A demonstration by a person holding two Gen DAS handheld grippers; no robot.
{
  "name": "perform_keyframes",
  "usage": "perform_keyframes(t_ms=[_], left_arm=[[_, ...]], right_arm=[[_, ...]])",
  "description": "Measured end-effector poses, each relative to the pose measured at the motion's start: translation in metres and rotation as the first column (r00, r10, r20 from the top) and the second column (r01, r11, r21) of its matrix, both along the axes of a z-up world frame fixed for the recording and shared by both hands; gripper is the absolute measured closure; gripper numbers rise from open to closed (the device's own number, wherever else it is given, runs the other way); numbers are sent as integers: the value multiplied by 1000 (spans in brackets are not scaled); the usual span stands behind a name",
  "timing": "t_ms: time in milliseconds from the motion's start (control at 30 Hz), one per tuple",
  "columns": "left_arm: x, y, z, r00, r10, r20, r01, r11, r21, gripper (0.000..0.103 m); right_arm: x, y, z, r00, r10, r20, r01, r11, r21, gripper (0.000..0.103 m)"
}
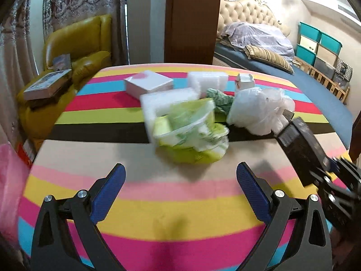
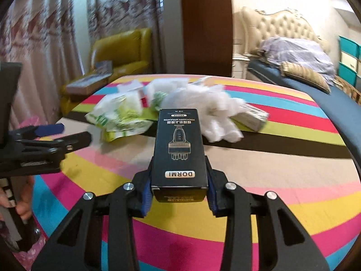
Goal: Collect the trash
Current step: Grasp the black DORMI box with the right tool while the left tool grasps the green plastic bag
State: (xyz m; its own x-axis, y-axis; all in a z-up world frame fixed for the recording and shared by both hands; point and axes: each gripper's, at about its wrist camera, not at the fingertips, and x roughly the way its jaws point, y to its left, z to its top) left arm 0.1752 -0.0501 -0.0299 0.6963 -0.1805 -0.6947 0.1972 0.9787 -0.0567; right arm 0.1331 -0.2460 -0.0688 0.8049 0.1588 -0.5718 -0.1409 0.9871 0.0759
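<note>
A pile of trash lies mid-table on the striped cloth [image 1: 158, 214]: a green-and-white plastic packet [image 1: 191, 135], a crumpled white plastic bag [image 1: 259, 108], white foam pieces [image 1: 207, 81], a white box [image 1: 149, 82] and a small carton [image 1: 244, 80]. My left gripper [image 1: 180, 166] is open just short of the green packet, with nothing between its fingers. My right gripper [image 2: 179, 164] is shut on a black DORMI box [image 2: 179, 149] and holds it above the table. From the left wrist view that black box [image 1: 300, 144] sits at the right, next to the white bag. The left gripper [image 2: 70, 134] shows at the left edge of the right wrist view.
A yellow armchair [image 1: 76, 45] with books [image 1: 45, 83] stands beyond the table's far left corner. A bed [image 1: 293, 76] runs along the right, with teal storage boxes [image 1: 315, 43] behind. A pink bag [image 1: 9, 180] hangs at the table's left edge. A person's hand [image 2: 24, 203] holds the left gripper.
</note>
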Motion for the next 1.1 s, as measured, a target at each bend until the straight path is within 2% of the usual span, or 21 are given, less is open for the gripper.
perform_keyframes(t_ms=[200, 367, 433, 500, 600, 633, 667, 700, 767, 867, 1100], left_arm=[[20, -25, 0, 1000, -8, 25, 7, 999, 50, 10], [28, -35, 7, 996, -63, 65, 57, 994, 89, 10], [34, -41, 4, 995, -83, 61, 76, 991, 113, 10], [44, -50, -5, 995, -101, 22, 97, 987, 131, 10], [54, -56, -19, 996, -86, -15, 87, 987, 133, 27], [55, -56, -22, 997, -75, -16, 77, 987, 142, 38], [56, -57, -25, 997, -77, -25, 79, 986, 144, 40], [56, -56, -26, 996, -82, -32, 86, 986, 142, 48], [50, -53, -23, 994, -104, -14, 105, 985, 134, 60], [37, -47, -18, 990, -141, 15, 139, 984, 109, 67], [4, -23, -9, 989, -139, 51, 137, 990, 46, 71]], right_arm=[[2, -15, -7, 1000, -21, -18, 22, 998, 55, 65], [3, -16, -9, 1000, -21, -21, 23, 997, 69, 65], [3, -19, -9, 999, -31, -24, 33, 996, 86, 65], [3, -21, -10, 999, -37, -25, 39, 995, 96, 65], [3, -22, -10, 999, -39, -26, 42, 994, 97, 65], [3, -21, -10, 999, -38, -26, 41, 995, 94, 65], [3, -22, -10, 999, -37, -27, 40, 995, 94, 65], [3, -21, -10, 999, -36, -29, 39, 995, 94, 65], [4, -21, -11, 999, -36, -33, 39, 995, 95, 65], [4, -21, -11, 998, -42, -36, 45, 994, 98, 65], [1, -13, -9, 999, -31, -23, 33, 997, 64, 65]])
